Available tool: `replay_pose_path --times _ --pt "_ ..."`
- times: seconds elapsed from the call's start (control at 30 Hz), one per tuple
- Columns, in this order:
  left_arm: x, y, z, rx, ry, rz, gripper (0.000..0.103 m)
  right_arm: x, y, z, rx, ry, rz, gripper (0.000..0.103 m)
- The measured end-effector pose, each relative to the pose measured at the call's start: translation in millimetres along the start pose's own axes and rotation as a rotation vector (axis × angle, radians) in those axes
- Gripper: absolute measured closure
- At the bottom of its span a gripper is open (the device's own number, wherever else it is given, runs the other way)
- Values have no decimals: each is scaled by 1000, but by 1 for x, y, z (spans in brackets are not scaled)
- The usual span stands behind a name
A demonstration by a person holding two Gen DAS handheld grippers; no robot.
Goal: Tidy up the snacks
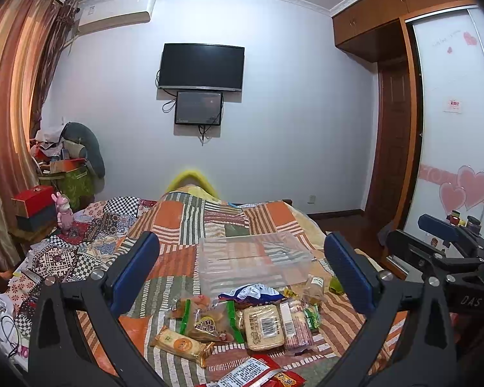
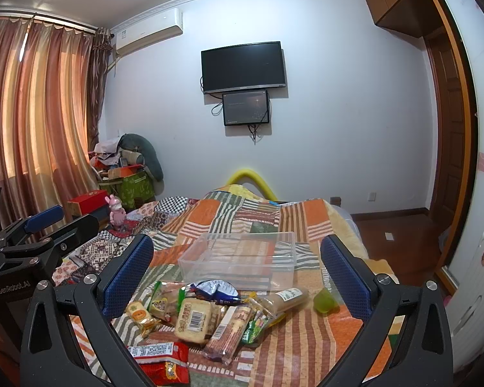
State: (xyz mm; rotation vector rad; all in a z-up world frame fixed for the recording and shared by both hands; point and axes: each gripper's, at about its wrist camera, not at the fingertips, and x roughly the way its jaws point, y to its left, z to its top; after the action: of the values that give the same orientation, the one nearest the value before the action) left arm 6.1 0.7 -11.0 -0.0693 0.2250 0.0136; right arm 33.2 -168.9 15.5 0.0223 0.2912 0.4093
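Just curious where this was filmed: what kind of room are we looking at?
Most likely a home bedroom. A bed with a patchwork quilt fills the middle, a built-in wardrobe lines one side, and a television hangs on the far wall.

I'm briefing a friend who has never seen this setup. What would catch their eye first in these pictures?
Probably the heap of wrapped snacks on the patchwork quilt, lying just in front of an empty clear plastic bin. Next, the left gripper and the right gripper, both open and framing that pile. Behind them, a dark wall-mounted TV hangs on the far wall.
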Motion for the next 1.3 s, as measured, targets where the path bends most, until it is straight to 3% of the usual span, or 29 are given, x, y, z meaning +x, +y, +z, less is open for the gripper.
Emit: replay_pose_path --times 1.3 --pt "-2 -4 -2 5 3 -4 0 -2 2 1 5 -3 7 0"
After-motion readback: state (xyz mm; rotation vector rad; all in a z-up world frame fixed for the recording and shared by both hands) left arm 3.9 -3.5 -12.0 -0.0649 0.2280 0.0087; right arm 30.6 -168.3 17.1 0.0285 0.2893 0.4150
